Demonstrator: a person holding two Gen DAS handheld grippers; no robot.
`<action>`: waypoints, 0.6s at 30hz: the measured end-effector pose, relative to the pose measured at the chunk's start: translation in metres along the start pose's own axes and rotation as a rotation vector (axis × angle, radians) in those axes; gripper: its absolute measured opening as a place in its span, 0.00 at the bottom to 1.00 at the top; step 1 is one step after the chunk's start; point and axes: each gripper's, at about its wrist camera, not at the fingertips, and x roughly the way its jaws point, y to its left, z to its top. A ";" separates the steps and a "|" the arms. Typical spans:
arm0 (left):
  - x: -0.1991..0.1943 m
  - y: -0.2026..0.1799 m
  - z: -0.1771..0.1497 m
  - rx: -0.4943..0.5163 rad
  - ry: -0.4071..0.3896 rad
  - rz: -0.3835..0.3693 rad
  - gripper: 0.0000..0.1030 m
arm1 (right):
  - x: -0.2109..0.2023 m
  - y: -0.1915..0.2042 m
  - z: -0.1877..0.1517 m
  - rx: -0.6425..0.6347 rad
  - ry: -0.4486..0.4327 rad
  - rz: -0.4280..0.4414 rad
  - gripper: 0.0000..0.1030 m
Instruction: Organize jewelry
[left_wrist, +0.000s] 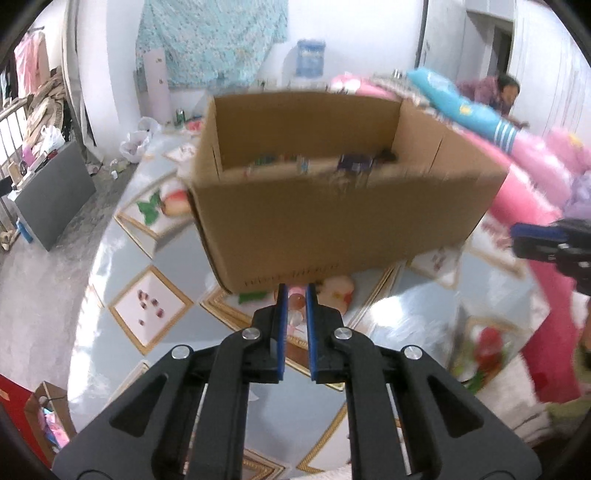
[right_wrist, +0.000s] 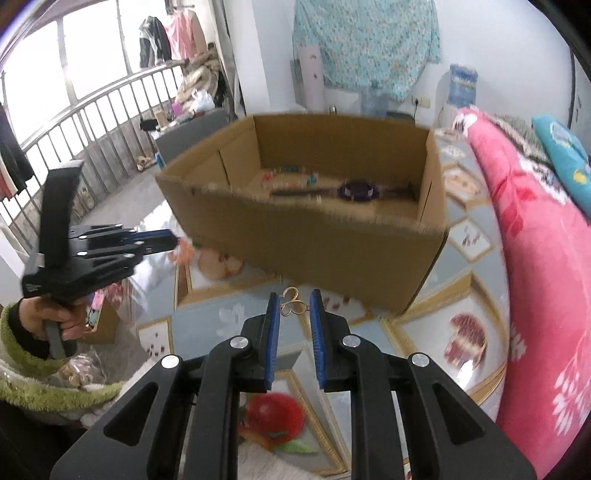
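Glossy patterned table (right_wrist: 458, 258) carries open cardboard box (right_wrist: 314, 236). Right gripper (right_wrist: 294, 308) pinches gold earring (right_wrist: 291, 303); left gripper (left_wrist: 295, 299) narrowed on something small, unclear. Carry both over rim, drop inside.

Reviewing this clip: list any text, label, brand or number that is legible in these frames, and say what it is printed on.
None can be read.
Cardboard box: a dark printed line along the lower edge of its front wall, too blurred to read.
Blue water jug label: too small and blurred.
Blue cushion: yellow motif only, no readable words.

jewelry (right_wrist: 325, 186) in the cardboard box (right_wrist: 314, 236) motion-blurred, pieces indistinct
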 end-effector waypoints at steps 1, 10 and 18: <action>-0.006 0.002 0.003 -0.009 -0.012 -0.015 0.08 | -0.003 -0.001 0.004 -0.007 -0.016 -0.001 0.16; -0.063 -0.003 0.069 -0.022 -0.171 -0.213 0.08 | -0.020 -0.020 0.069 -0.066 -0.135 0.050 0.16; 0.012 -0.037 0.144 0.025 -0.037 -0.324 0.08 | 0.035 -0.049 0.118 -0.111 0.016 0.076 0.16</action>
